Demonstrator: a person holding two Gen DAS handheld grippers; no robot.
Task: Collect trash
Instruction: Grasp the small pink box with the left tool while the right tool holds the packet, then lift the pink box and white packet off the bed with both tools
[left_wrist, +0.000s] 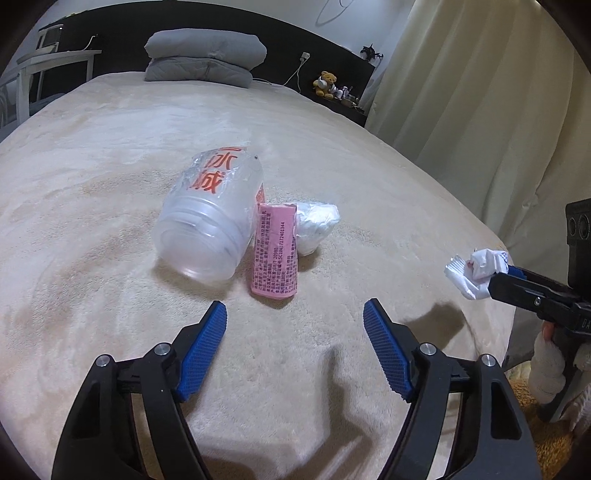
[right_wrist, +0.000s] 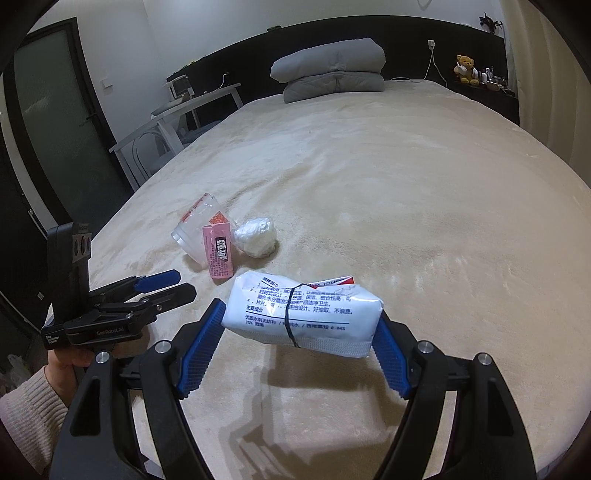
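Gripping a white wipes packet (right_wrist: 301, 314) bound with a black band, the right gripper (right_wrist: 295, 343) held it above the beige bed (right_wrist: 406, 184). The left gripper (left_wrist: 295, 332) hung spread and empty just short of a pink packet (left_wrist: 275, 251), a fallen clear plastic cup (left_wrist: 212, 221) and a white wad (left_wrist: 317, 225) clustered together. The packet's far end was cut off behind the jaws in the left view.
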